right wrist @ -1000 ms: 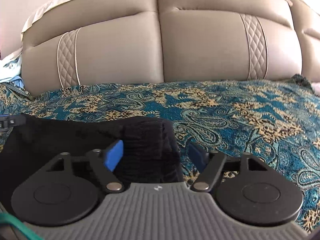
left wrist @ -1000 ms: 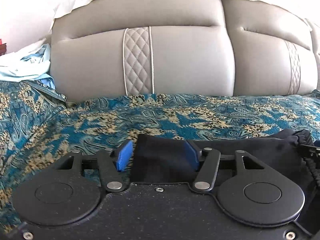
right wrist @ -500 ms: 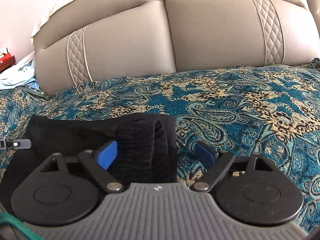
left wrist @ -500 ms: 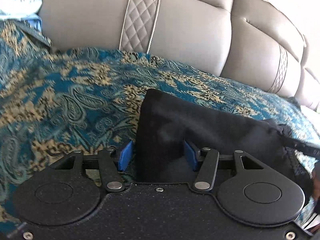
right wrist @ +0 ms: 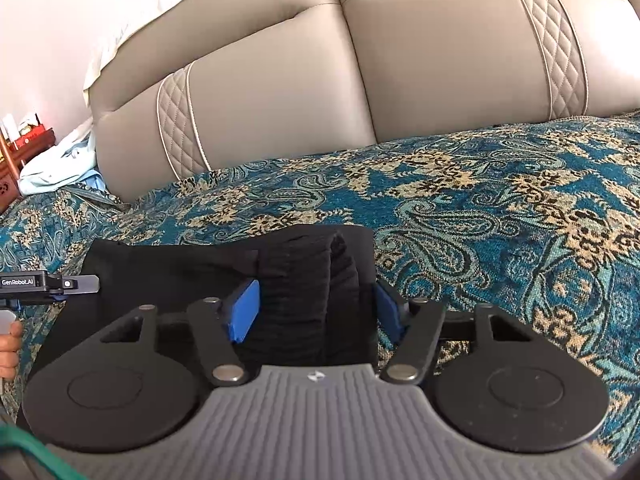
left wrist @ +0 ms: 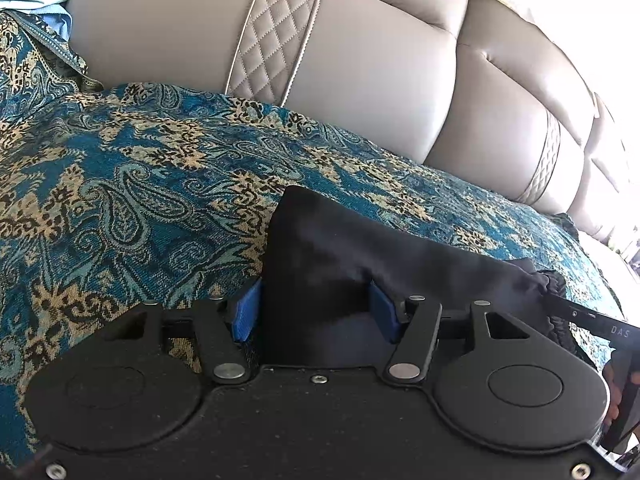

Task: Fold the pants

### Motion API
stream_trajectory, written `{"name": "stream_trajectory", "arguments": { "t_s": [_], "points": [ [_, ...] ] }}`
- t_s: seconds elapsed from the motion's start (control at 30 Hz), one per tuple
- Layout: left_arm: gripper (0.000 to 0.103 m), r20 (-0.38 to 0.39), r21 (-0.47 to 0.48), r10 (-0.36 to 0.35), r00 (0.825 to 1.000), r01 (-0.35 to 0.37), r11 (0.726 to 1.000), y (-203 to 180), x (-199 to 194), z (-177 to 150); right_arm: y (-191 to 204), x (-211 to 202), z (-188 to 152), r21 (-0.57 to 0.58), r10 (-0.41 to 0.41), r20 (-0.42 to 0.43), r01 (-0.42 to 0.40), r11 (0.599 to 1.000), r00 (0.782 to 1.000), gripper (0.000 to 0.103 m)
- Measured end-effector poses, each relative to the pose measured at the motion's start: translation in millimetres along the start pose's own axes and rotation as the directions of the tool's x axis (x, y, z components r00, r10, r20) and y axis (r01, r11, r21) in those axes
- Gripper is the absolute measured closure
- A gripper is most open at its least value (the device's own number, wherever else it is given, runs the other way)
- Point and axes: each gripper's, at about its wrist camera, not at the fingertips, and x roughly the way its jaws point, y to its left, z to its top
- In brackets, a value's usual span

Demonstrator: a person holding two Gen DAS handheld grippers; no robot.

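your left gripper (left wrist: 316,314) has its blue pads (left wrist: 245,312) on either side of the left end of the black pants (left wrist: 320,248), and the cloth fills the whole gap between them, so it is clamped on that end. your right gripper (right wrist: 314,310) has closed the same way on the right end, where the ribbed, gathered band (right wrist: 298,280) bunches up between its blue pads (right wrist: 242,310); both pads press against the fabric there.

the pants lie folded into a short dark bundle on the teal and gold paisley cover (left wrist: 120,184), stretched crosswise between your two tools. from the left wrist the bundle rises to a pointed corner just ahead of the fingers and runs off to the right, where the tip of the other tool (left wrist: 592,316) shows at the far end. from the right wrist the bundle's top edge lies flat and its left corner sits just above the left tool's tip (right wrist: 48,283), which is labelled genrobot.ai.

behind the cover stands a beige padded backrest (right wrist: 280,80) with quilted strips. a pale blue cloth (right wrist: 60,164) is heaped at the far left, beside the backrest's end.
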Motion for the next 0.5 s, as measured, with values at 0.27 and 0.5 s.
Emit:
{"name": "stream_trajectory", "arguments": {
  "t_s": [0.27,0.5],
  "points": [
    [0.041,0.021,0.027,0.015,1.0,-0.015,1.0,-7.4,5.4,-2.2,0.1,-1.4,-3.2,0.042,0.016,0.007,-0.017,0.999,1.0,0.046],
    [0.041,0.012,0.101,-0.018,1.0,0.016,0.995,-8.9,3.2,-5.6,3.2,-2.4,-6.0,0.069,0.042,0.005,-0.043,0.997,0.999,0.05]
  ]
}}
